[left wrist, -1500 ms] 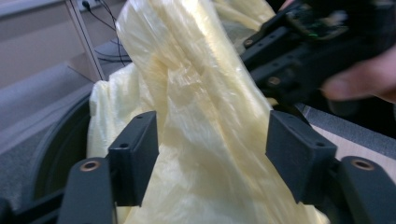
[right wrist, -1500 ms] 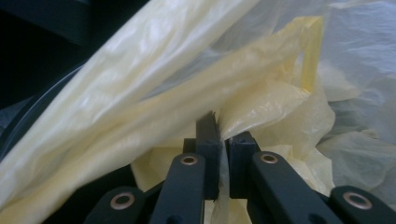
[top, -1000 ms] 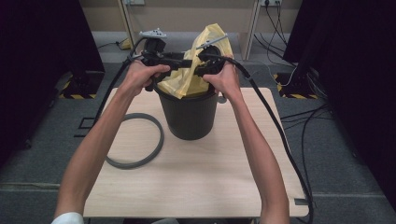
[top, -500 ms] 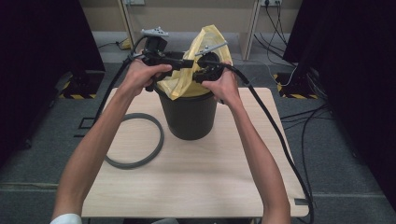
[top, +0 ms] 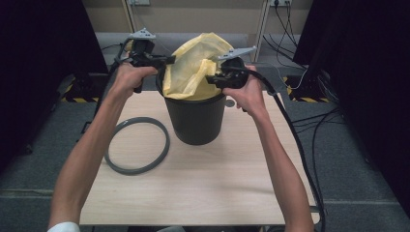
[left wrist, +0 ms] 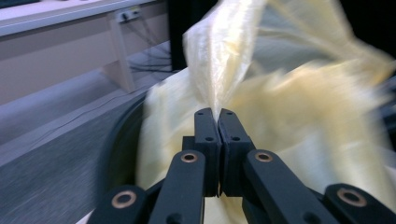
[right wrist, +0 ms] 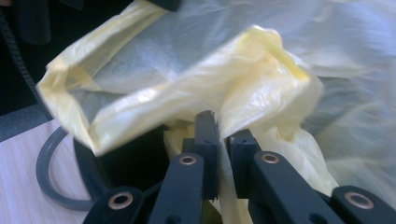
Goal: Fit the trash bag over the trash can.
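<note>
High view shows the left gripper (top: 167,60) and right gripper (top: 210,77) both pinching the thin yellow plastic bag (top: 193,67) in the round black bin (top: 196,121), the left one's jaws having just closed.

Black tongs (left wrist: 215,114) with copper-coloured rivets, a grey three-cornered plate (top: 235,52) on top, thick black cables (top: 290,130); a white sleeve edge (top: 63,227).

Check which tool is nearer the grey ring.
Left. The left tool grips the yellow bag at the bin's left rim, above the ring; the right tool grips it across the bin, farther off.
</note>
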